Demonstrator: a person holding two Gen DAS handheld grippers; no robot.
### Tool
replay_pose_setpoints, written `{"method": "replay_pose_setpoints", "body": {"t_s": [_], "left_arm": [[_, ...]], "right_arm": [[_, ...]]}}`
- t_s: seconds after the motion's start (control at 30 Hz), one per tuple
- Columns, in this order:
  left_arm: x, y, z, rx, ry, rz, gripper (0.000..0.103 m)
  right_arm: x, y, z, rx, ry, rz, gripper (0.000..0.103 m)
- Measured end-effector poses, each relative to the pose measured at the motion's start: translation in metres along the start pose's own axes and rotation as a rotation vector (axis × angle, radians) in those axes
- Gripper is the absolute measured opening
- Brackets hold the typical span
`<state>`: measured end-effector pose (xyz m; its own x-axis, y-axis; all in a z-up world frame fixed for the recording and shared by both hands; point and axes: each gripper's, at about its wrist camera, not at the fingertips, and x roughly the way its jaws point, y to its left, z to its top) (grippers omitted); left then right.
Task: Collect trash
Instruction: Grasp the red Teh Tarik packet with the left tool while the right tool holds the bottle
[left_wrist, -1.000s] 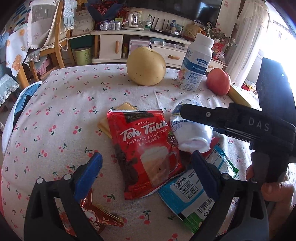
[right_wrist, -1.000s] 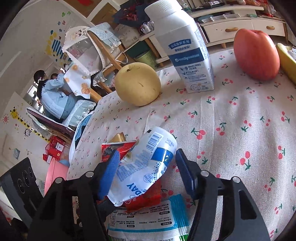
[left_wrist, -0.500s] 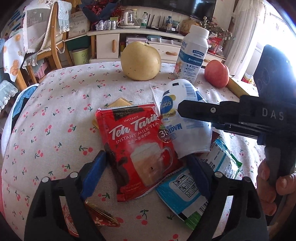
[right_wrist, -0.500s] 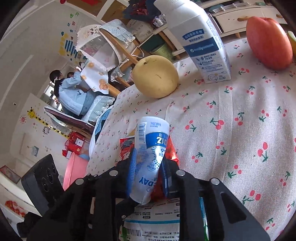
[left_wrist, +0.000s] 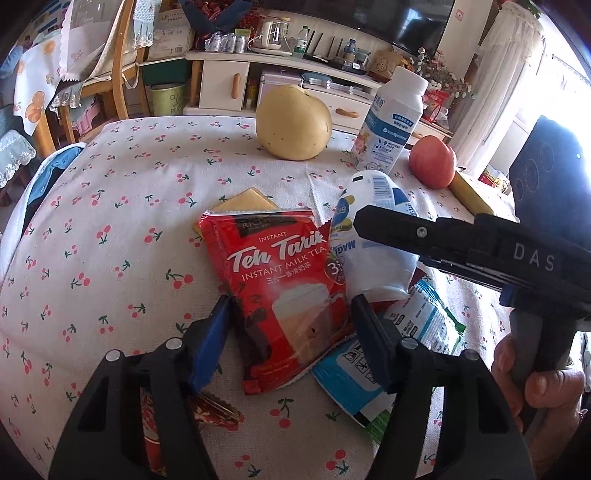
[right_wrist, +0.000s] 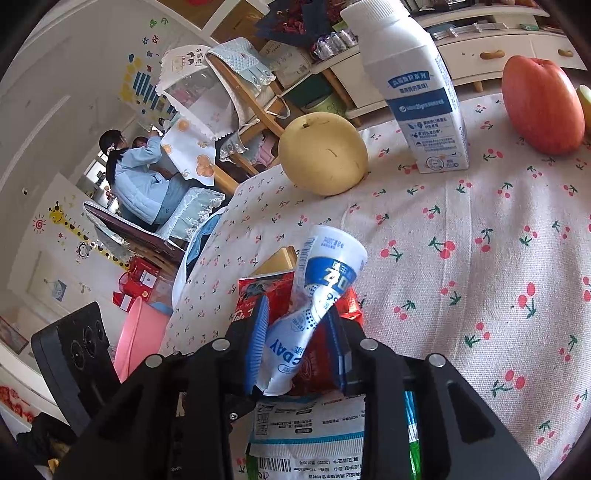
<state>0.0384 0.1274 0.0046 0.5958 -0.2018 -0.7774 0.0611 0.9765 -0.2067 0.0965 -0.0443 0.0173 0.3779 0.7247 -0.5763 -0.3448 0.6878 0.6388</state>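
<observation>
The white-and-blue wrapper (right_wrist: 317, 291) looks like thin empty film, so it should weigh almost nothing, crumple under any squeeze and perhaps slide on smooth pads; the safest hold seems to be across its gathered lower part, where the film bunches into several layers, not the loose flared top. That is where the right gripper (right_wrist: 297, 345) has it: the blue pads are pressed in on both sides of the twisted lower end, and the wrapper stands up tilted between them, its open top splayed wide. It is white with blue bands, dots, large lettering and a barcode strip along one edge. Taking the red Teh Tarik sachet (left_wrist: 284, 284) as the landmark, the wrapper rises just to its right, overlapping its right edge, with a blue-and-white packet (left_wrist: 388, 354) lying flat on the cherry-print tablecloth (left_wrist: 110, 221) at the sachet's near right corner. The sachet is a flat, glossy pouch, probably stiffer, best taken by an edge. The left gripper (left_wrist: 290, 332) hangs over the sachet's near end with its jaws spread wide, one pad on either side, gripping nothing. Beyond the sachet stand a yellow pear (left_wrist: 293, 127), a milk bottle (left_wrist: 389, 118) and a red apple (left_wrist: 432, 160).
</observation>
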Motion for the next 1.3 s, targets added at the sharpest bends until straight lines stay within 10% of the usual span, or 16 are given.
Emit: {"method": "replay_pose_setpoints", "body": {"t_s": [1.0,1.3], "left_arm": [[-0.059,0.011,-0.026,-0.036,0.034,-0.154,0.058],[-0.038,-0.003,-0.034,0.058,0.06,-0.072,0.077]], "right_arm": [[-0.073,0.041,-0.043,-0.027,-0.141,-0.135,0.016],[-0.104,0.06,-0.074,-0.016,-0.173,-0.161,0.016]]}}
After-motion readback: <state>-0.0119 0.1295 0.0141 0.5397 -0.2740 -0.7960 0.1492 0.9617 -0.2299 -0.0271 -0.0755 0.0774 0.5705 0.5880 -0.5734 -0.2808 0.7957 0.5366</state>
